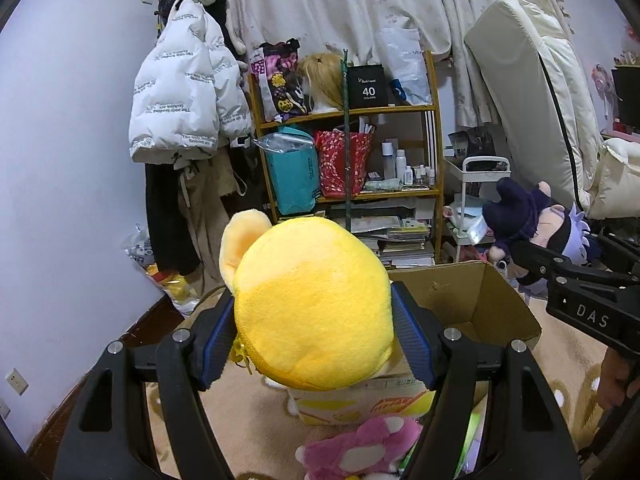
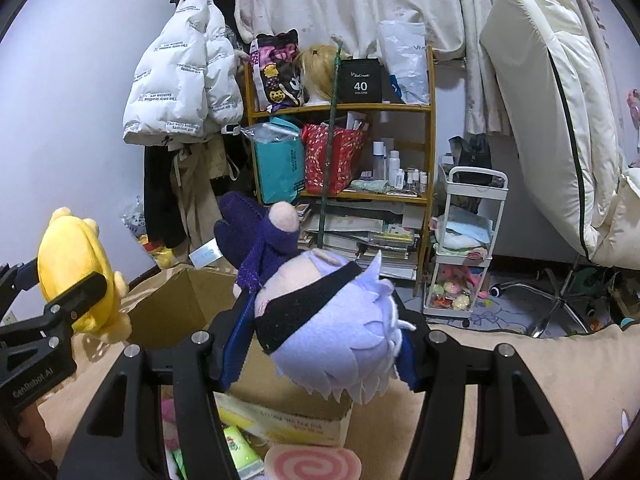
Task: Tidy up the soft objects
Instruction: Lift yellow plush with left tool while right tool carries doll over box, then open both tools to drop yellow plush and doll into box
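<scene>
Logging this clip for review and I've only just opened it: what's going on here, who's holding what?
A person is tidying plush toys with a handheld gripper in each hand. The left gripper is clamped on a yellow plush; the right gripper is clamped on a doll with pale lilac hair and a black blindfold. Both toys are held up over an open cardboard box on the carpet. A pink plush lies below, near the box.

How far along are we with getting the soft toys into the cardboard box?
Done: a pink plush toy already lies in the open cardboard box. In hand: the left tool grips a yellow plush toy; the right tool grips a lavender-haired plush doll. Left: dropping both in.
</scene>
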`<move>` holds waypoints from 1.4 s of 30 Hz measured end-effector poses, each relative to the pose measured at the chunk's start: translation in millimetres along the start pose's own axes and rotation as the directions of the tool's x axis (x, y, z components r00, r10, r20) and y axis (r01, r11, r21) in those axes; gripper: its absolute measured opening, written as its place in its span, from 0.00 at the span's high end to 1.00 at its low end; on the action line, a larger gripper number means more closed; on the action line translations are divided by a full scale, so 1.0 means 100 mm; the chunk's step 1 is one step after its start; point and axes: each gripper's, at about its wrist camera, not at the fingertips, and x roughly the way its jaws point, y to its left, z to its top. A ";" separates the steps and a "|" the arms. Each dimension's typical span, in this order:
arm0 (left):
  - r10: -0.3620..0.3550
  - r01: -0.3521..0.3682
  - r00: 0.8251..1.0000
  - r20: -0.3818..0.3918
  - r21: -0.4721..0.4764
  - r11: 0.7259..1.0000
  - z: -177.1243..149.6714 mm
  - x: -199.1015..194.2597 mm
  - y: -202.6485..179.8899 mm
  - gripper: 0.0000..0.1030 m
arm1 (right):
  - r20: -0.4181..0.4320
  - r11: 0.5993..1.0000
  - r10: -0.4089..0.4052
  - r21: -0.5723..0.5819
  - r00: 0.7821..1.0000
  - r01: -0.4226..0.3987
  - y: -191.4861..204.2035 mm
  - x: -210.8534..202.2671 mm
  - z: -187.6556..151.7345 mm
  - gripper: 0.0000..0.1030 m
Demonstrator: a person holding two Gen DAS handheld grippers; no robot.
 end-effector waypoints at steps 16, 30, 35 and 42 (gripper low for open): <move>-0.040 0.038 0.995 -0.089 -0.015 0.999 -0.08 0.42 -0.08 0.30 | -0.076 0.998 0.050 0.028 0.996 -0.048 0.00 0.49 -0.09 0.38; -0.057 0.059 0.989 -0.136 0.009 0.998 -0.14 0.63 -0.19 0.27 | -0.141 0.997 0.066 0.053 0.988 -0.059 0.00 0.63 -0.23 0.36; -0.067 0.067 0.983 -0.168 -0.005 0.998 -0.15 0.66 -0.17 0.23 | -0.168 0.996 0.076 0.065 0.983 -0.066 -0.01 0.67 -0.27 0.36; -0.043 0.043 0.985 -0.169 -0.003 0.999 -0.15 0.61 -0.14 0.11 | -0.197 0.993 0.086 0.091 0.977 -0.069 -0.04 0.69 -0.33 0.36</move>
